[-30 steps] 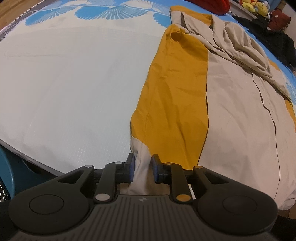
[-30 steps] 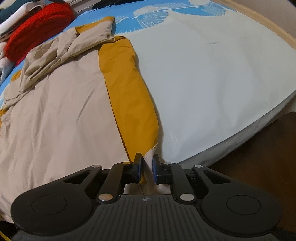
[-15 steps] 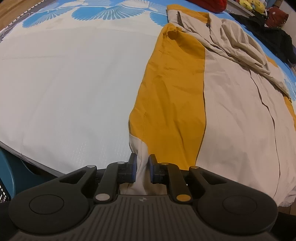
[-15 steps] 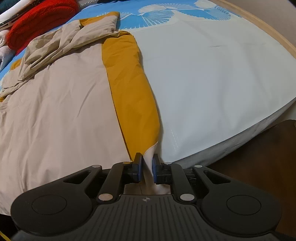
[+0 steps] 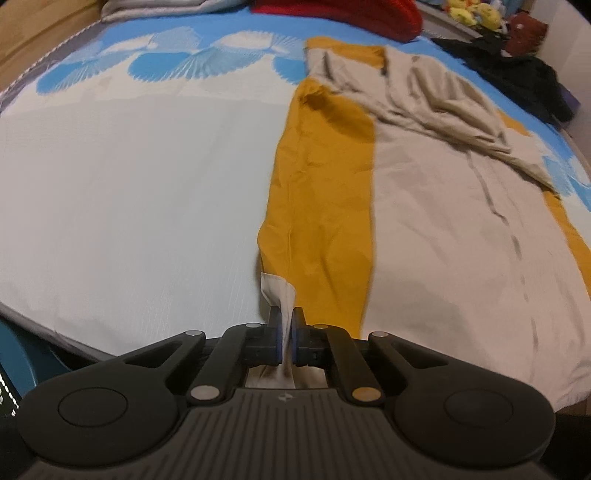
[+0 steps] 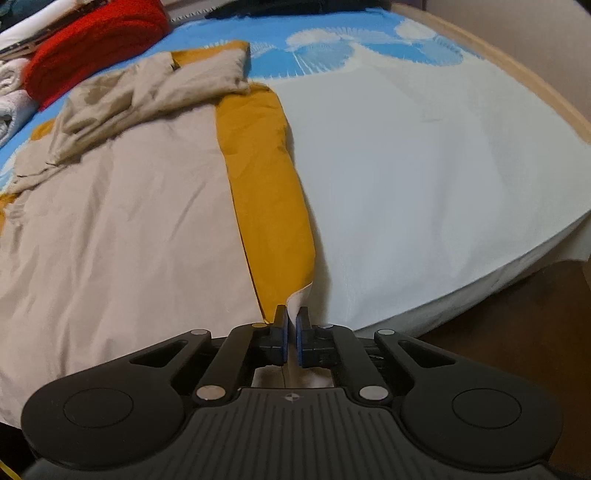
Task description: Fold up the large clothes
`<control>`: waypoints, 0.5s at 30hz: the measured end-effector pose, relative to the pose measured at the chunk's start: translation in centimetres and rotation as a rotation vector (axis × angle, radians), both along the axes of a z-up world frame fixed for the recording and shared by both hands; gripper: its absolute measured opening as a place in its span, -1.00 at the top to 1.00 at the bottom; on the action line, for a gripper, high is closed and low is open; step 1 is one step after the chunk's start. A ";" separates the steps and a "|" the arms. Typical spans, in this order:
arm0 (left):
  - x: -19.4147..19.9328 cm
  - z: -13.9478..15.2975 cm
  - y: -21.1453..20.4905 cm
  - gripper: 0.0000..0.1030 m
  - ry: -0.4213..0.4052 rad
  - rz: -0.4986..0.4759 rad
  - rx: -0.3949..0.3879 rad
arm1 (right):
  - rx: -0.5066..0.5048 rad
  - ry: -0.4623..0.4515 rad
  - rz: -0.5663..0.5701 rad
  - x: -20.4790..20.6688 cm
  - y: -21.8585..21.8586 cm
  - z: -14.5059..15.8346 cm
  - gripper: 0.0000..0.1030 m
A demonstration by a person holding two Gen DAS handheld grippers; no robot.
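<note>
One beige-and-mustard garment (image 5: 424, 229) lengthwise, collar toward red blanket (image 5: 343, 14)

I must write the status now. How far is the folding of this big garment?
Early stage. Done: the garment lies spread on the bed, its top part still rumpled. In hand: the left gripper and the right gripper each have their jaws shut on a near bottom corner. Left: every fold; none is visible yet.
</note>
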State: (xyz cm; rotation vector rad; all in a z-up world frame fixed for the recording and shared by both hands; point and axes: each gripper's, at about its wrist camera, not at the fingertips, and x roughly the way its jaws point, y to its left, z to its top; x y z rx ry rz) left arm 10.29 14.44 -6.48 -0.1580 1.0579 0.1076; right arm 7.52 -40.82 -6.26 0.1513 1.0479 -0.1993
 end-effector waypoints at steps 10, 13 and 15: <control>-1.6 8.7 0.8 0.98 -0.126 -0.070 -0.105 | 0.066 -0.244 0.069 -3.0 0.3 8.5 0.97; -2.8 11.5 1.3 0.99 -0.166 -0.103 -0.123 | 0.108 -0.326 0.083 -4.2 -0.4 10.8 0.99; -4.1 13.4 2.1 0.99 -0.184 -0.115 -0.147 | 0.125 -0.370 0.090 -5.0 -1.0 12.3 0.99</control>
